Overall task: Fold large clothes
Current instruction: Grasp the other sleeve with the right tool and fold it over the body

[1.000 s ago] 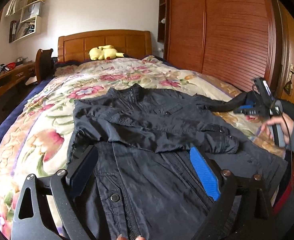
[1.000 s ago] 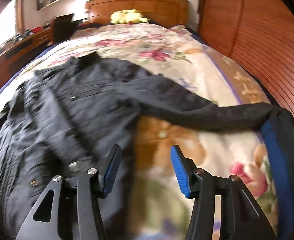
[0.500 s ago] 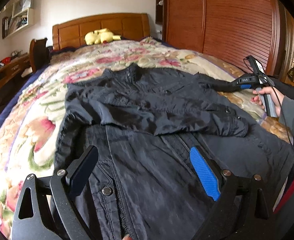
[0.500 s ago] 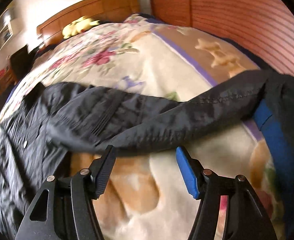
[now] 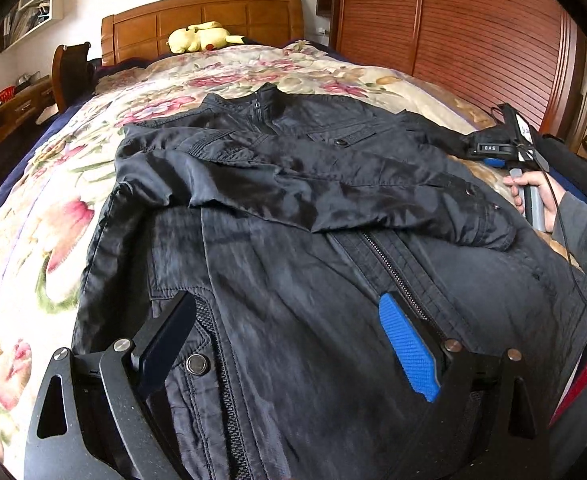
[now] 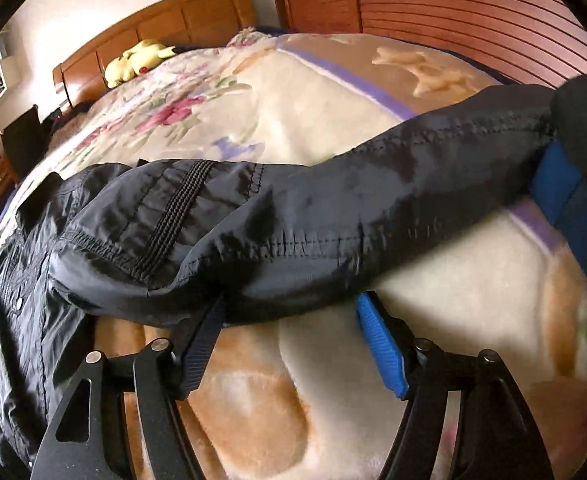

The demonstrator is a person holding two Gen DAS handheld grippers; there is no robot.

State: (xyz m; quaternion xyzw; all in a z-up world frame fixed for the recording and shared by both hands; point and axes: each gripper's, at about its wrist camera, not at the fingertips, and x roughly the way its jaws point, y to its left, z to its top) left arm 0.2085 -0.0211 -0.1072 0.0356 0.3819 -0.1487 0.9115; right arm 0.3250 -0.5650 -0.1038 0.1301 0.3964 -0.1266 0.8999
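Left wrist view is cutting off the lower hem of the jacket [image 5: 293, 208] behind the left gripper [image 5: 289, 344], and the black frame is hiding the near edge of the bed. This gripper is hanging just above the jacket front with its jaws standing wide and nothing between them. The jacket is lying face up on the blanket [image 5: 45, 216], with one sleeve folded across the chest. At the right edge a hand [image 5: 537, 196] is holding the right gripper [image 5: 497, 152]; from here its fingertips are too small to judge.

From the right wrist view, the right gripper [image 6: 289, 312] is opening its jaws, and the other sleeve [image 6: 333, 216] is lying just in front of the fingertips; whether the pads are touching it is hard to tell. The far end of this sleeve is disappearing behind a dark blurred shape at the right.

The floral blanket is covering the bed. A yellow plush toy [image 5: 199, 36] is lying at the wooden headboard [image 5: 201, 16], and a slatted wardrobe [image 5: 453, 20] is standing on the right.
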